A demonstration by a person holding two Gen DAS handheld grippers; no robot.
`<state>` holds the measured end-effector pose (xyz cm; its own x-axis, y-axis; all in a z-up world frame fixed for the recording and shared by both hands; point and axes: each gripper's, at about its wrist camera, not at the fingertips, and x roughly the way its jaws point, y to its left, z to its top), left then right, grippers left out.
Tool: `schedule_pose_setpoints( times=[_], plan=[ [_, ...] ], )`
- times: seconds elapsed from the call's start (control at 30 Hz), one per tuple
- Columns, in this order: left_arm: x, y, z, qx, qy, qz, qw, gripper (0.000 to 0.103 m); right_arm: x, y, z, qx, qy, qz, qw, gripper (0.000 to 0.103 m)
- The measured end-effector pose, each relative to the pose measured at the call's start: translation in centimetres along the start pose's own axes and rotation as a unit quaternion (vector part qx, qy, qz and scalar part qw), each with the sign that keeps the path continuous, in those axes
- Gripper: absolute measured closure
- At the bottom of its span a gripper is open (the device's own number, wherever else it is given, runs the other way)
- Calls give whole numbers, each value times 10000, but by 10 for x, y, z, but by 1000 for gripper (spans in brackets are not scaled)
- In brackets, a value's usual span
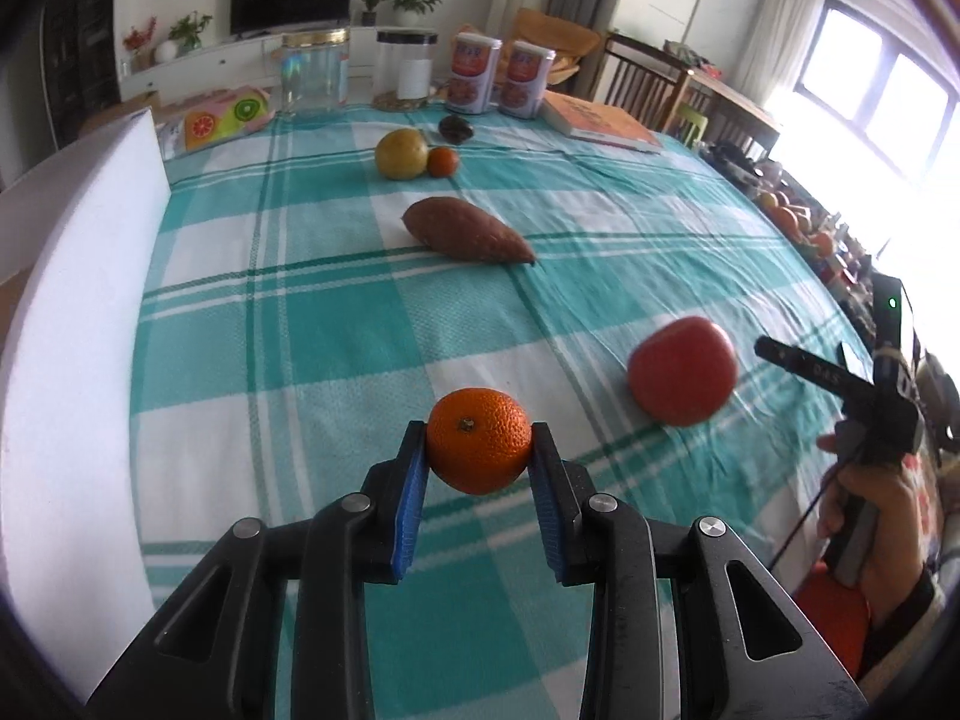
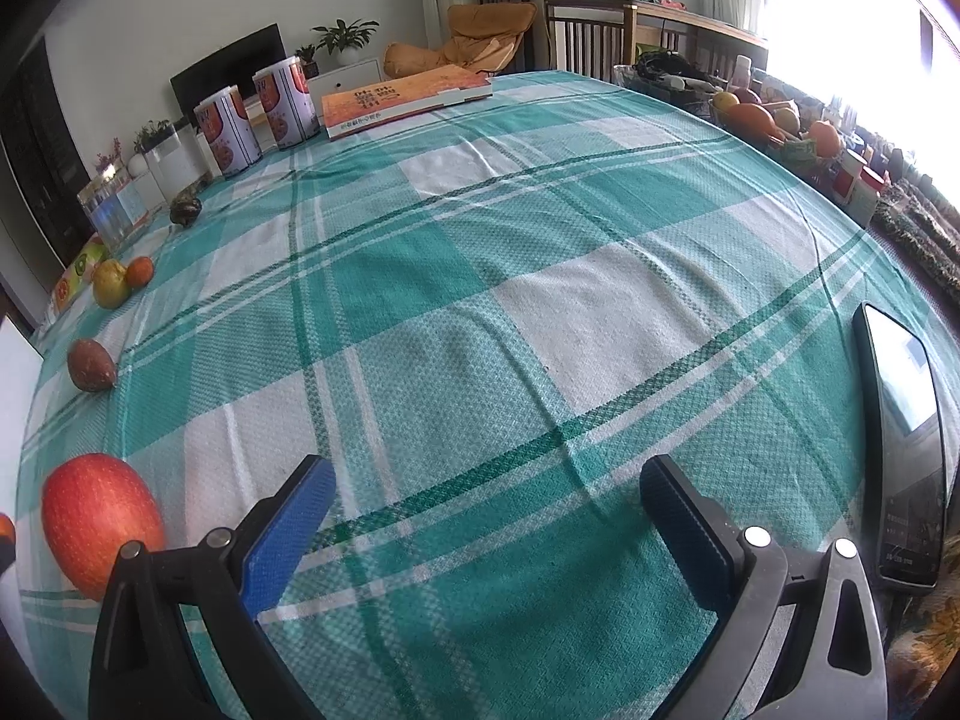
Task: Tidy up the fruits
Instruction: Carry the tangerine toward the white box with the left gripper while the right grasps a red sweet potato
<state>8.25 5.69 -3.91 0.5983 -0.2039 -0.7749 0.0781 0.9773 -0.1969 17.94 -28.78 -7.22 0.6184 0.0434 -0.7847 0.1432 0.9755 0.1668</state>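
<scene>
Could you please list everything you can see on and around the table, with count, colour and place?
orange: one, orange, clamped in the left claw
apple: one, red, near edge of the tablecloth
sweet potato: one, reddish brown, mid-table
pear: one, yellow-green, far side, touching the small orange
small orange: one, orange, beside the pear
tins: two, white and red, far edge
jars: two, clear, far edge
book: one, orange, far edge
phone: one, black, right edge
tablecloth: one, teal and white plaid
left claw: shut on the orange
right claw: open, empty
hand: one, gripping the right claw's handle
</scene>
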Motion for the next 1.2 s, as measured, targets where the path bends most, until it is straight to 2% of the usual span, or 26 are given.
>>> schedule_pose_setpoints(
  times=[0.1, 0.17, 0.23, 0.3, 0.37, 0.5, 0.53, 0.57, 0.63, 0.67, 0.7, 0.73, 0.9, 0.97, 1.03, 1.1, 1.13, 1.2],
  plan=[
    [-23, -1, -12, 110, -37, -123, 9999, 69, -30, 47, 16, -222, -184, 851, 9960, 2],
    [-32, -1, -17, 33, -5, -275, 9996, 69, -44, 103, 31, -850, -205, 1273, 9880, 2],
    [-39, 0, -20, -58, 2, -416, 9991, 69, -45, 168, 40, -1631, -54, 1464, 9757, 2],
    [-49, 1, -20, -158, -41, -565, 9983, 69, -23, 230, 42, -2401, 354, 1321, 9611, 2],
    [-62, 3, -19, -234, -123, -688, 9973, 69, 16, 277, 40, -2840, 871, 1094, 9486, 3],
    [-87, 9, -20, -226, -298, -752, 9965, 69, 79, 326, 26, -3449, 1399, 669, 9257, 5],
    [-92, 12, -21, -246, -315, -748, 9964, 69, 91, 331, 21, -3570, 1524, 569, 9199, 11],
    [-96, 17, -22, -278, -324, -738, 9964, 69, 100, 331, 19, -3612, 1634, 515, 9166, 24],
    [-100, 24, -23, -356, -318, -712, 9963, 69, 103, 324, 21, -3387, 1689, 615, 9236, 34],
    [-101, 28, -23, -408, -314, -697, 9962, 69, 103, 319, 23, -3297, 1699, 613, 9267, 52],
    [-102, 32, -23, -455, -313, -675, 9962, 69, 101, 313, 25, -3183, 1758, 744, 9286, 57],
    [-101, 34, -23, -488, -308, -650, 9962, 69, 99, 306, 26, -3000, 1821, 924, 9318, 67],
    [-106, 48, -17, -689, -383, -729, 9942, 69, 76, 263, 33, -2016, 1789, 1476, 9516, 69],
    [-115, 52, -15, -730, -483, -733, 9935, 69, 60, 247, 35, -1580, 1760, 1823, 9544, 70],
    [-127, 60, -12, -776, -615, -701, 9926, 69, 44, 234, 37, -1203, 1737, 2221, 9518, 75],
    [-137, 69, -10, -826, -741, -570, 9922, 69, 30, 228, 39, -872, 1740, 2696, 9431, 103],
    [-142, 75, -9, -868, -804, -468, 9919, 69, 22, 224, 40, -716, 1726, 2914, 9382, 103],
    [-147, 86, -10, -969, -875, -282, 9910, 69, 13, 221, 44, -699, 1647, 2992, 9373, 103]
  ],
)
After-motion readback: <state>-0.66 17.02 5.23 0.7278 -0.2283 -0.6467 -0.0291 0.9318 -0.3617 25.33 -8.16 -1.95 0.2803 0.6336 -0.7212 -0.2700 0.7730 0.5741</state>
